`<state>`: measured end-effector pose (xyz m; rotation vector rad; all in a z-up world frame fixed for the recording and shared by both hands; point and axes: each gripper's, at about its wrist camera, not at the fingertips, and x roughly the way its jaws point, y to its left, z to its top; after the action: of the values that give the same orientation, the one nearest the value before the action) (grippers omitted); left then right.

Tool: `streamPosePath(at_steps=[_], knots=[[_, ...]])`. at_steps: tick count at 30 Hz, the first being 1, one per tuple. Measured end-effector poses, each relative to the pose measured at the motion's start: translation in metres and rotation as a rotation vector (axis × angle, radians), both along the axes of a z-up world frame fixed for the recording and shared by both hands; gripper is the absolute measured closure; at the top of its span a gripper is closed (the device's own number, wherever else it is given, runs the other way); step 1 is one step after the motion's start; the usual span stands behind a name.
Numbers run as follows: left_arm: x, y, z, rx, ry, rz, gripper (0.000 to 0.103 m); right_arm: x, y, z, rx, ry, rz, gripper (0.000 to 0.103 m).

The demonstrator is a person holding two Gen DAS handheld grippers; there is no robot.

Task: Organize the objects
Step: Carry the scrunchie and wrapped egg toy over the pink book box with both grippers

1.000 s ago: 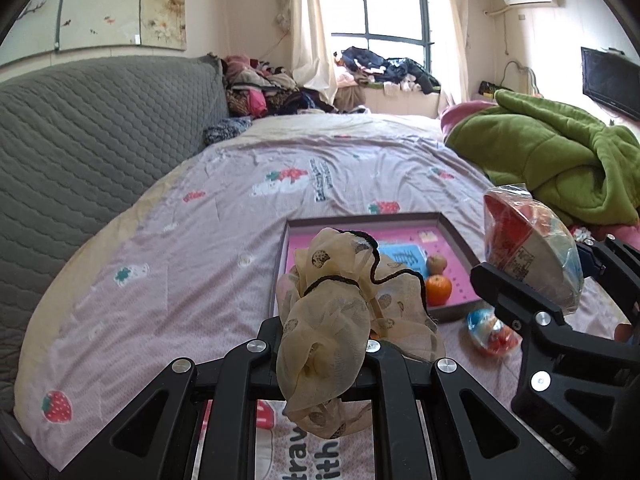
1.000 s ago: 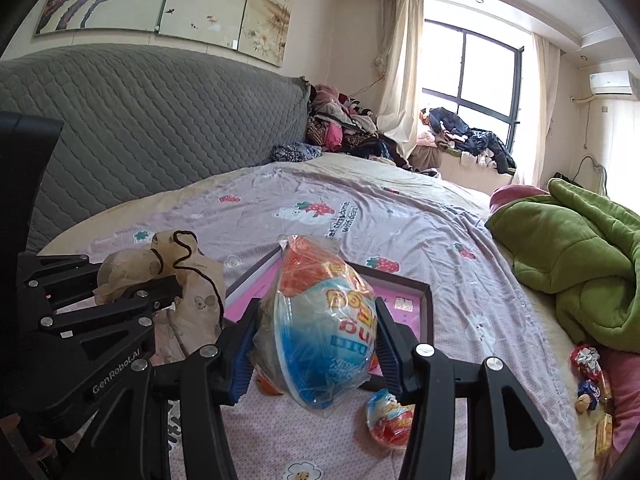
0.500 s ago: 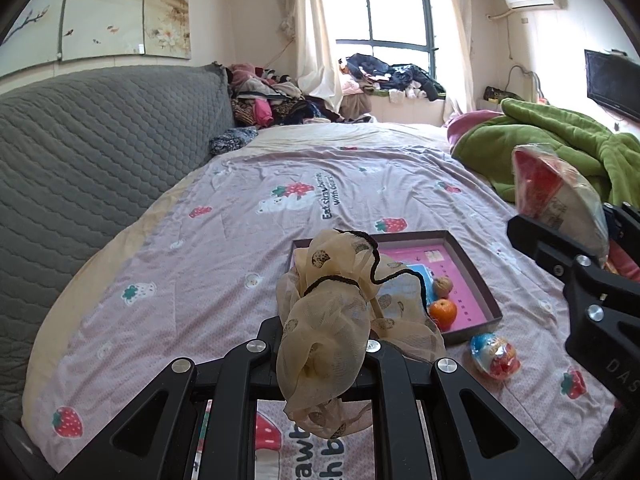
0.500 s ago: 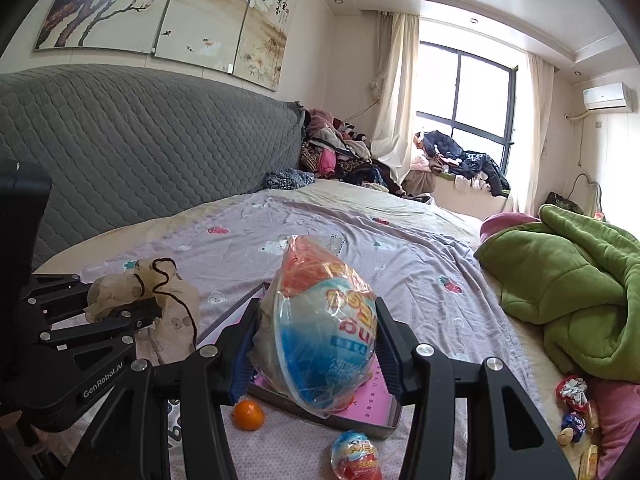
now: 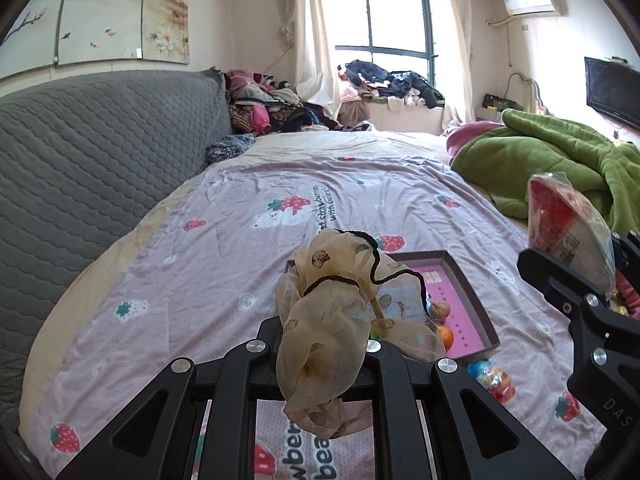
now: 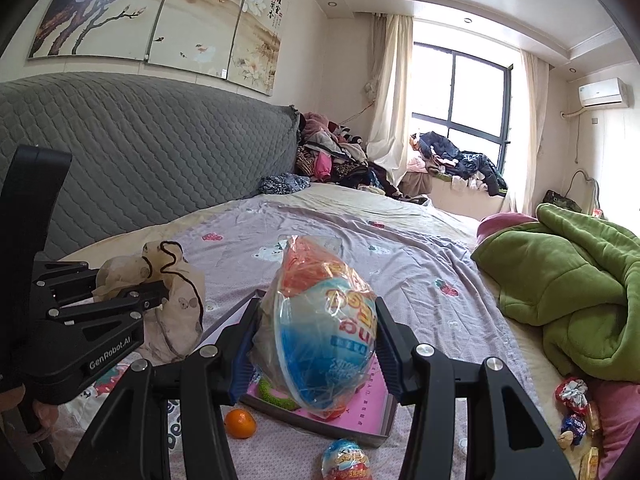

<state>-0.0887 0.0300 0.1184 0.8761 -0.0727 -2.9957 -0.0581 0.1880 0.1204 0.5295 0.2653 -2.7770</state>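
Observation:
My left gripper (image 5: 316, 348) is shut on a beige gauzy scrunchie with a black trim (image 5: 332, 320), held above the bed. It also shows in the right wrist view (image 6: 160, 292). My right gripper (image 6: 316, 344) is shut on a large plastic-wrapped toy egg, orange and blue (image 6: 320, 328), also seen at the right of the left wrist view (image 5: 568, 224). Below lies a dark-rimmed pink tray (image 5: 472, 300) holding an orange (image 5: 446, 336) and a walnut (image 5: 440, 309). In the right wrist view the tray (image 6: 360, 420) holds a green ring (image 6: 272, 394).
A small wrapped egg (image 6: 346, 462) and an orange (image 6: 239, 423) lie on the purple strawberry bedsheet (image 5: 280, 208) near the tray. A green blanket (image 6: 568, 280) is at the right, with wrapped candies (image 6: 574, 412) below it. A grey headboard (image 5: 80, 152) runs along the left.
Both grippers have risen and pulled back from the tray with their loads. The tray and the small egg now sit lower and farther off.

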Motion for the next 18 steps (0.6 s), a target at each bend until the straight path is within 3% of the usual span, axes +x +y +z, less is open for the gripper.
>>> streamPosePath(at_steps=[9,18], knots=[[-0.036,0.001,0.003,-0.011,0.007,-0.014,0.088,-0.027,0.01,-0.004,0.011,0.005,-0.029,0.051],[-0.068,0.0,-0.013,-0.018,-0.021,-0.006,0.088,-0.056,0.017,-0.016,0.025,-0.014,-0.049,0.051]])
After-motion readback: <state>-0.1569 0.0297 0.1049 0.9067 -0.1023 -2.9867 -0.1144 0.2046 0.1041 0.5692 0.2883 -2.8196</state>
